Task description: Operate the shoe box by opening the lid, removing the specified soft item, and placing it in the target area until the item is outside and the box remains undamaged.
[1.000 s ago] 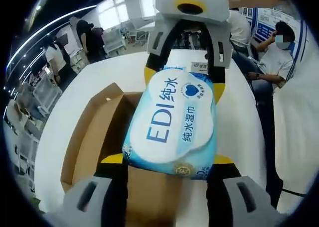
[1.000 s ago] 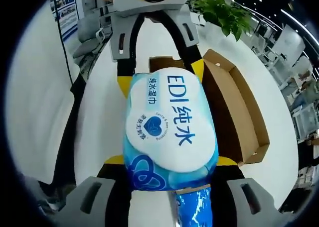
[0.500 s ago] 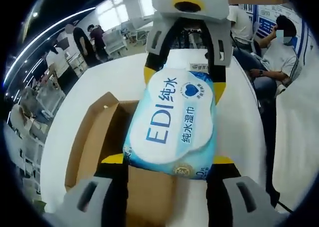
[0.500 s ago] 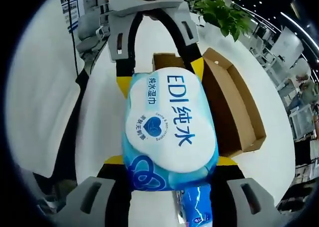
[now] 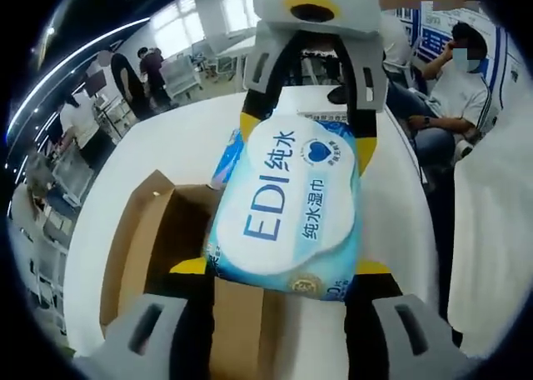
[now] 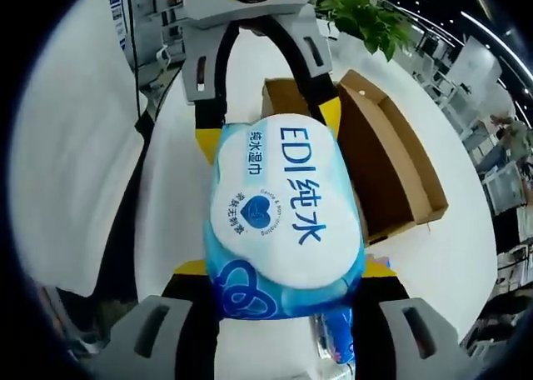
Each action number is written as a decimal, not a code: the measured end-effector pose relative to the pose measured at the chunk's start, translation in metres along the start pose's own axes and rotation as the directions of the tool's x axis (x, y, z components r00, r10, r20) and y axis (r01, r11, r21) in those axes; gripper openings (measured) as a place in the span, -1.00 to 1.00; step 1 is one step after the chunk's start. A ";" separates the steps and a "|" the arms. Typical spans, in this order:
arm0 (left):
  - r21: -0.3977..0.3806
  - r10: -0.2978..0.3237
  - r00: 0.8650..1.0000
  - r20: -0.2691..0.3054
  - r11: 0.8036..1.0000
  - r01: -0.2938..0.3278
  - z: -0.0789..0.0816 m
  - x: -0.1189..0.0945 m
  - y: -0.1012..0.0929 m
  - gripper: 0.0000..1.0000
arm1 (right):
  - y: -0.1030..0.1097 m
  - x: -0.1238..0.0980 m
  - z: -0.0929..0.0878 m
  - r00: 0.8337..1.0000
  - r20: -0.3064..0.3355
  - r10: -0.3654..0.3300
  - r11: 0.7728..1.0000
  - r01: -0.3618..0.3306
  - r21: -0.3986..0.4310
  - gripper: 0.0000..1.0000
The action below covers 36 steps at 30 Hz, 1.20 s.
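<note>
Left gripper view:
- Wet wipes pack: lifted clear above the open shoe box, pinched at both ends, its label facing the camera.
- Left gripper: its jaws clamp the near end of the pack, yellow tips at each lower corner.
- Right gripper: comes in from the far side, jaws nipping the far end; the two-ended hold likely keeps the soft pack from sagging.
- Shoe box: sits on the white desk with lid flaps folded out to the left, cardboard looks intact.
- Second pack: a blue edge peeks out just beyond the box, under the held one.
- Background: people stand far left, one sits far right.

Right gripper view:
- Wet wipes pack: hangs over the desk, just left of the shoe box, already outside it.
- Right gripper: jaws squeeze the near end.
- Left gripper: jaws grip the far end.
- Second pack: blue wrapper lies on the desk below the held one.
- Plant: stands far right.
- Step: carrying toward the target area, I judge; set-down not yet done.
</note>
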<state>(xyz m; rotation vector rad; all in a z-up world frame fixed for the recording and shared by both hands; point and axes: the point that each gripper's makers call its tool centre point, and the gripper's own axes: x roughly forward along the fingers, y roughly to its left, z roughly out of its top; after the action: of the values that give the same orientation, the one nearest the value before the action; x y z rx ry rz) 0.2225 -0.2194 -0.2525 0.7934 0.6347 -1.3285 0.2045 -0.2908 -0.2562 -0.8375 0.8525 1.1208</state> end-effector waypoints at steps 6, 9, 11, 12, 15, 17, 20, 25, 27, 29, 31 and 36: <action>0.010 -0.005 1.000 -0.001 1.000 0.005 0.005 0.003 -0.010 0.25 | 0.008 -0.003 -0.009 1.000 0.003 -0.002 1.000 0.002 0.010 0.24; 0.017 -0.006 1.000 0.001 1.000 0.006 0.009 0.005 -0.014 0.25 | 0.011 -0.006 -0.013 1.000 0.003 -0.007 1.000 0.007 0.013 0.24; 0.021 -0.007 1.000 0.007 1.000 0.006 0.011 0.006 -0.016 0.25 | 0.013 -0.007 -0.016 1.000 0.003 -0.010 1.000 0.010 0.015 0.24; 0.023 -0.006 1.000 0.010 1.000 0.006 0.012 0.008 -0.018 0.25 | 0.014 -0.008 -0.018 1.000 0.001 -0.014 1.000 0.014 0.015 0.24; 0.029 -0.010 1.000 0.014 1.000 0.010 0.017 0.009 -0.024 0.25 | 0.019 -0.012 -0.023 1.000 0.001 -0.018 1.000 0.018 0.021 0.24; 0.035 -0.017 1.000 0.013 0.999 0.017 0.018 0.012 -0.028 0.25 | 0.024 -0.012 -0.027 1.000 0.001 -0.018 0.999 0.018 0.027 0.24; 0.035 -0.022 1.000 0.010 0.999 0.021 0.021 0.016 -0.036 0.25 | 0.030 -0.013 -0.033 1.000 -0.007 -0.016 0.999 0.016 0.032 0.24; 0.022 -0.015 1.000 0.011 1.000 0.014 0.026 0.024 -0.049 0.25 | 0.038 -0.014 -0.047 1.000 -0.028 -0.009 1.000 0.010 0.019 0.24; 0.017 -0.015 1.000 0.008 1.000 0.015 0.028 0.027 -0.052 0.25 | 0.040 -0.015 -0.051 0.999 -0.035 -0.004 1.000 0.005 0.017 0.24; 0.017 -0.011 1.000 0.004 1.000 0.011 0.030 0.030 -0.054 0.25 | 0.041 -0.015 -0.055 0.999 -0.037 -0.003 1.000 0.004 0.014 0.24; 0.015 -0.012 1.000 0.002 1.000 0.012 0.033 0.032 -0.056 0.25 | 0.041 -0.016 -0.060 0.999 -0.040 0.000 1.000 0.001 0.016 0.24; 0.014 -0.019 1.000 0.007 1.000 0.019 0.039 0.039 -0.059 0.25 | 0.043 -0.020 -0.069 0.999 -0.053 0.004 1.000 -0.003 0.020 0.25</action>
<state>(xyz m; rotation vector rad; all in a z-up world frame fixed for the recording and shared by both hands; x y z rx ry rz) 0.1684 -0.2771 -0.2682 0.7955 0.6299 -1.3537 0.1491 -0.3506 -0.2738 -0.8524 0.9083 1.0956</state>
